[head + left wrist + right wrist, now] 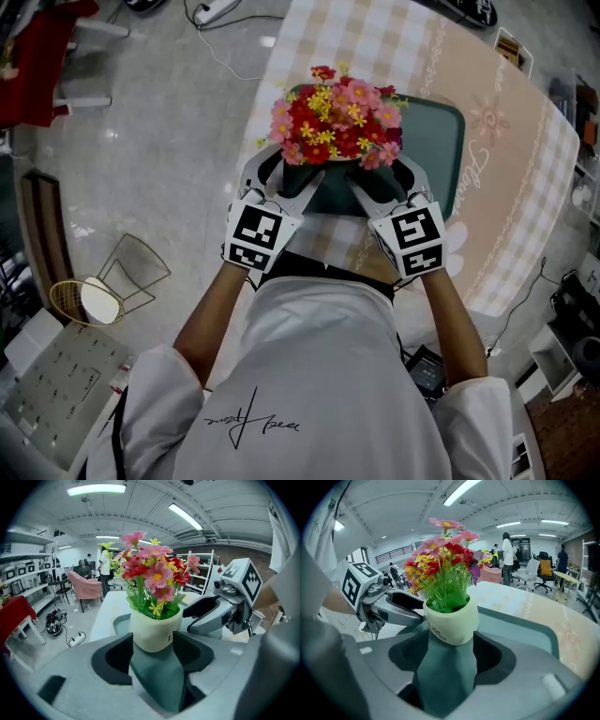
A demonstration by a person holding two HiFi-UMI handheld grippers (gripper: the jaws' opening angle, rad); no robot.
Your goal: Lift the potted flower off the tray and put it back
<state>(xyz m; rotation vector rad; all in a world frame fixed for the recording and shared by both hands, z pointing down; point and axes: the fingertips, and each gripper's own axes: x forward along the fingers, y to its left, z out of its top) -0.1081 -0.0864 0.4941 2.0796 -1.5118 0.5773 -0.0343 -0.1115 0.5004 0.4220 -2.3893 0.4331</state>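
The potted flower (336,117) stands upright on the green tray (441,141), which lies close to the edge of the cloth-covered bench (506,187) nearest the person. Both gripper views show the cream pot's base resting on the tray floor.

The left tool (292,178) and the right tool (382,180) come in side by side from that near edge, angled downward and converging on the pot. Each has its jaws apart. In the left gripper view the pot (155,629) sits straight ahead at the jaw tips, one dark pad at each flank, with no sign of squeeze. The right gripper view shows the pot (451,623) likewise framed between spread pads.

What matters for the coming move is that the pot lies dead ahead of both tools, at their tips, with its long axis vertical and neither hand clearly nearer. Closing would catch it low on the wall. Drawing back would need a straight pull toward the near edge, or a pad could nudge the top-heavy pot.
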